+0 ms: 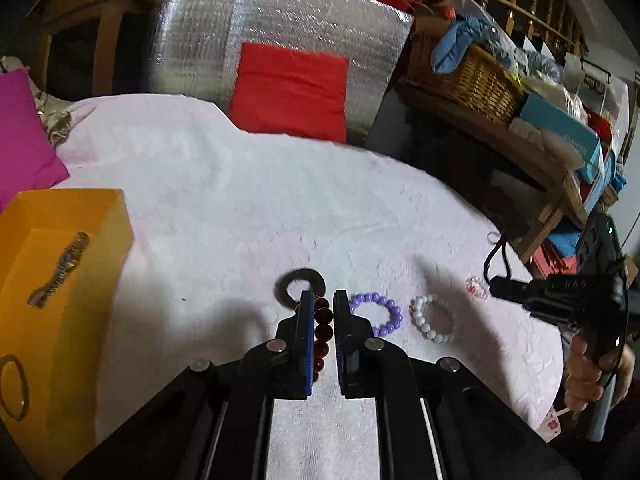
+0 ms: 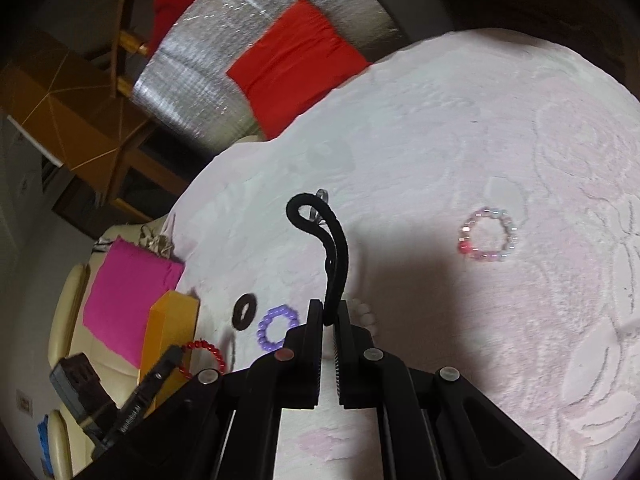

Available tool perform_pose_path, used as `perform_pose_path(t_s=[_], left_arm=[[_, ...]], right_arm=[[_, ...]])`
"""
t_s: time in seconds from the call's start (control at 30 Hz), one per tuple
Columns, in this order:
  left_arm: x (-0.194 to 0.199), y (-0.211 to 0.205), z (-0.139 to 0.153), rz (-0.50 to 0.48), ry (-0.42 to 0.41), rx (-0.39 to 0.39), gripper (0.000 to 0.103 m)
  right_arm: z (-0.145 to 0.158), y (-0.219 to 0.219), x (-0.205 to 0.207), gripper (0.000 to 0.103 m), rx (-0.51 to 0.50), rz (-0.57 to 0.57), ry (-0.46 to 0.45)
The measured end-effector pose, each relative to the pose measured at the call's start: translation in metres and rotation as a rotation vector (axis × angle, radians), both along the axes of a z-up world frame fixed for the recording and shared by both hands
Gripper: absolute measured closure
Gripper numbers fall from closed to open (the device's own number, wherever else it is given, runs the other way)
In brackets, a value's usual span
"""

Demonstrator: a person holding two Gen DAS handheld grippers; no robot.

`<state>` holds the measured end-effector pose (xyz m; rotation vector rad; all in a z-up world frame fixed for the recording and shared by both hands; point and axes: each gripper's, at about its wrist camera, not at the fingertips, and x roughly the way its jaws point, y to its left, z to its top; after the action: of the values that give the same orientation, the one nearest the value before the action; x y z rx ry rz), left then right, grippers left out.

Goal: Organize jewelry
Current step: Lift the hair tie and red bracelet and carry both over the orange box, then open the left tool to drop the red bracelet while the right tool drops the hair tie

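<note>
My left gripper (image 1: 320, 300) is shut on a dark red bead bracelet (image 1: 323, 332), lifted above the pale pink cloth (image 1: 240, 200). Just beyond its tips lies a black ring (image 1: 300, 284). To the right lie a purple bead bracelet (image 1: 376, 314), a white bead bracelet (image 1: 434, 318) and a pink bead bracelet (image 1: 477, 287). My right gripper (image 2: 328, 308) is shut on a black looped band (image 2: 336, 248) that curls upward above the cloth. Its view also shows the pink bracelet (image 2: 488, 236), the purple bracelet (image 2: 278, 328) and the black ring (image 2: 244, 311).
An open orange box (image 1: 60, 208) at the left holds a metal chain bracelet (image 1: 60, 268) and a gold bangle (image 1: 14, 388). Red cushion (image 1: 292, 88) and magenta cushion (image 1: 24, 140) border the cloth. A wicker basket (image 1: 472, 80) and stacked boxes crowd the right shelf.
</note>
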<state>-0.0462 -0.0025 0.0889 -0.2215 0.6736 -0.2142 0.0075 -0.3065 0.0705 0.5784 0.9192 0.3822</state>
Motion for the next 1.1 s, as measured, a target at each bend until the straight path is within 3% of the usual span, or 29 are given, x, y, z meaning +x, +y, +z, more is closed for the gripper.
perform_pose_path(t_s=[0.23,0.43,0.67,0.87,1.1], left_arm=[[-0.037,0.019,0.041,0.031,-0.108,-0.042,0.094],[-0.074,0.051,0.086,0.105,-0.191,-0.082,0.094],[-0.116,0.111,0.129,0.241,-0.236,-0.016,0.094],[-0.142,0.172,0.114,0.365,-0.187,0.026,0.094],[-0.149,0.21,0.061,0.437,-0.068,0.004,0.094]], right_arm=[[0.011,0.035,-0.007,0.097,-0.005,0.077,-0.047],[0.021,0.095,-0.015,0.097,-0.031,0.191,-0.071],[0.046,0.195,-0.031,0.097,-0.014,0.382,-0.109],[0.055,0.286,-0.047,0.097,-0.017,0.526,-0.108],[0.04,0.372,-0.057,0.097,-0.112,0.625,-0.074]])
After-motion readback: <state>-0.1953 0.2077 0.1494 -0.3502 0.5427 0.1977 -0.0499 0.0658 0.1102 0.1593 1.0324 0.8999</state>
